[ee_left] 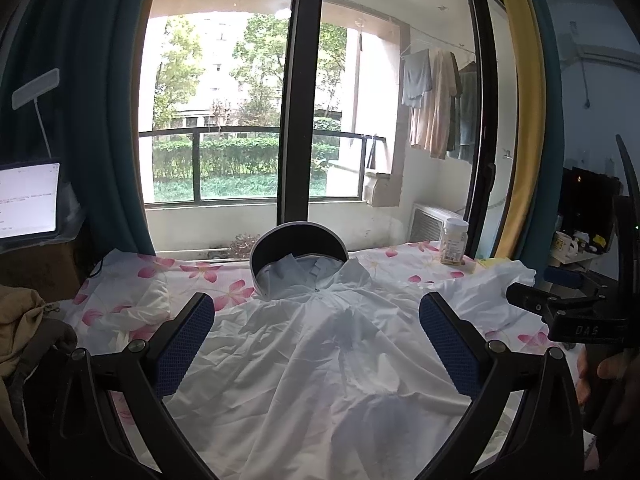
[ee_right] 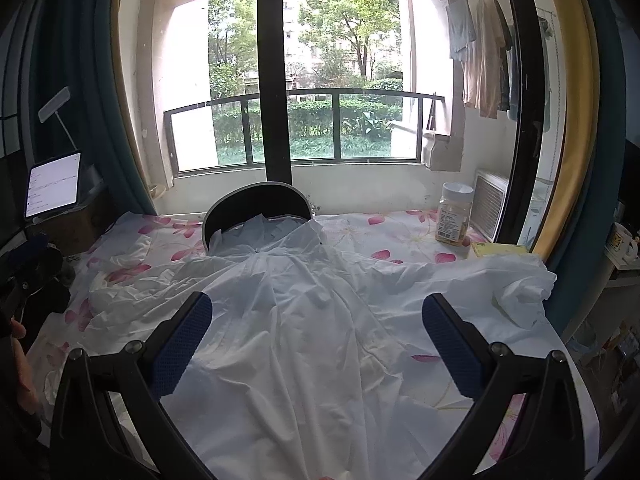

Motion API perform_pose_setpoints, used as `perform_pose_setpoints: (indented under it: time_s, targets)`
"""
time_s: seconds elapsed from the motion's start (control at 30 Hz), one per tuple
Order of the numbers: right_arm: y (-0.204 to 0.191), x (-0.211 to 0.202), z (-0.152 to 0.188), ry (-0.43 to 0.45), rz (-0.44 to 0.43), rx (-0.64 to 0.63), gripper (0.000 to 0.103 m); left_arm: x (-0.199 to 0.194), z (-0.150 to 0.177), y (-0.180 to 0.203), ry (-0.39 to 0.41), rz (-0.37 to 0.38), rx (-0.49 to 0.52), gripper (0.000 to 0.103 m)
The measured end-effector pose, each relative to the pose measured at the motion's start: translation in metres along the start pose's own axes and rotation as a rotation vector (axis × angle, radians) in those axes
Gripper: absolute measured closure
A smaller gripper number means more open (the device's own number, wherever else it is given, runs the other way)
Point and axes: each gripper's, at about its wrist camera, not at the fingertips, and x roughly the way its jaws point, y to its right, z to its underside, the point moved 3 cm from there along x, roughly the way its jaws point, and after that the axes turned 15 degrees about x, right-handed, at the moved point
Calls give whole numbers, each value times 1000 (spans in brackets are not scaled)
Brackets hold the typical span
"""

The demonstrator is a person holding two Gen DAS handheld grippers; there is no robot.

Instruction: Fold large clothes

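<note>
The white garment (ee_left: 320, 360) runs under the left claw (ee_left: 316, 344) and off the bottom edge of the left wrist view, so its hem is unseen; the same happens beneath the right claw (ee_right: 316, 344) in the right wrist view. Its far sleeve end (ee_right: 528, 292), right of the right claw, is bunched, so the cuff cannot be made out. Beyond the claws the jar (ee_right: 454, 216) carries a label too small to read. The tablet (ee_left: 28, 200), far left of the left claw, is cut by the frame edge and its text is illegible. The flowered sheet (ee_right: 400, 236) hides whatever surface lies below
</note>
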Motion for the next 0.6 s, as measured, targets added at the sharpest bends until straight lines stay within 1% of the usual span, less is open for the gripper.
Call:
perform_pose_setpoints:
  time_s: [0.23, 0.6]
  targets:
    - [1, 0, 1, -1, 9, 2, 0, -1, 1, 0, -10, -18, 0, 0]
    - [2, 0, 0, -1, 8, 2, 0, -7, 1, -2, -3, -38, -8, 0]
